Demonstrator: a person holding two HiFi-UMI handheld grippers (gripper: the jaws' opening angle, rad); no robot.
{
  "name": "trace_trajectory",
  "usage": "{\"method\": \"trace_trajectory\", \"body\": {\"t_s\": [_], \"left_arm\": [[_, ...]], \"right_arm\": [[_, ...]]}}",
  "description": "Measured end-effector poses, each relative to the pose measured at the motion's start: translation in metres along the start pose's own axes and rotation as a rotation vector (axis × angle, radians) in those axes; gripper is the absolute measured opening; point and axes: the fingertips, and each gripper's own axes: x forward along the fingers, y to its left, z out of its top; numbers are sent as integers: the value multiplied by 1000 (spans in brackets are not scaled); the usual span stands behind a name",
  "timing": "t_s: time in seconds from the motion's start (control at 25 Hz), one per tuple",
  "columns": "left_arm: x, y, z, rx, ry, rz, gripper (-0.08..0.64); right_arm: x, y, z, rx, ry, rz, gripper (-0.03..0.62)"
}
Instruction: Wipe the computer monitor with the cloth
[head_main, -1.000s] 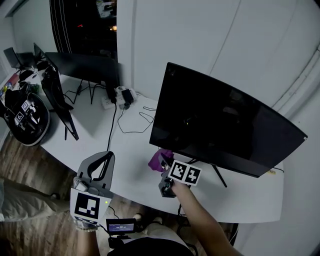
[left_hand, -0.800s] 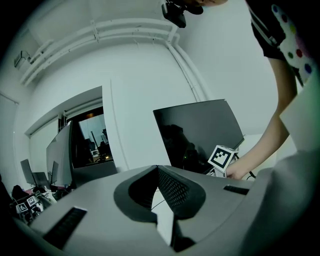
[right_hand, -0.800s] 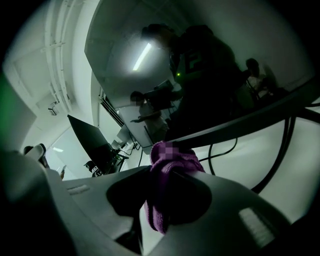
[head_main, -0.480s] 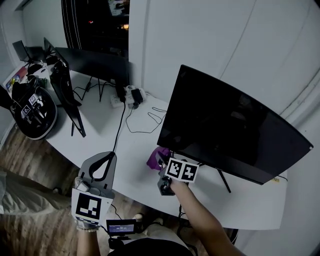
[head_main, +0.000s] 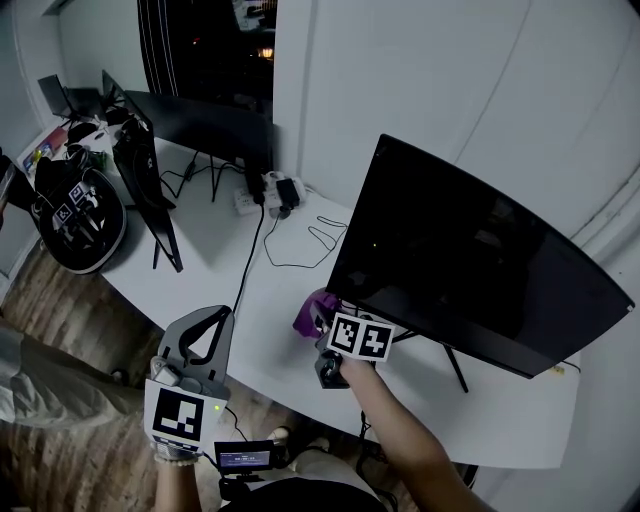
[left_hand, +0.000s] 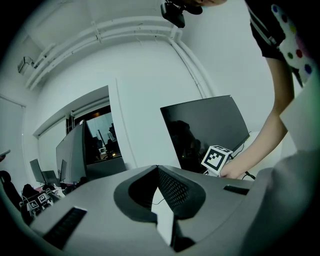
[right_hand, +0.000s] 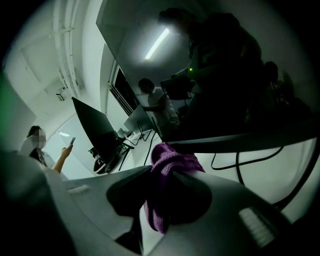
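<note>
Just below the computer monitor's (head_main: 470, 250) lower near corner, the right gripper (head_main: 321, 322) is clamped on the purple cloth (head_main: 308, 310), short of the screen. The left gripper (head_main: 206, 320), jaws together and empty, hangs well clear of the monitor. Advice: lift the cloth to the glass, press lightly and sweep evenly; the thin stand (head_main: 452, 362) may rock.

Cloth (right_hand: 172, 161): purple, rough looped weave noted. Monitor (head_main: 470, 250) screen: glossy black, reflections carried. Table (head_main: 285, 285): smooth white, matt. Floor (head_main: 60, 300): wood-grain planks.
</note>
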Motion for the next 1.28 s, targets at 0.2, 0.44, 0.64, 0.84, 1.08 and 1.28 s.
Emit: {"method": "trace_trajectory", "body": {"t_s": [0.2,0.44,0.64,0.84,1.08,1.28], "left_arm": [[-2,2,0,2,3,7,6],[-1,1,-1,2,3,6,6],[0,-1,-1,1,-1,4,6],[-2,-1,1,-3,-12,-3,6],[1,-2,2,1,-16,-8,6],[3,-5,10,3,-34,-24,6]], "right_arm": [[6,15,-3,-72,28,10,91],[10,36,1,-217,45,17,91],[13,45,17,-352,35,-3,91],[12,48,32,-350,14,-30,91],[5,48,49,-335,-24,-48,91],[-4,52,62,-330,-54,-51,91]]}}
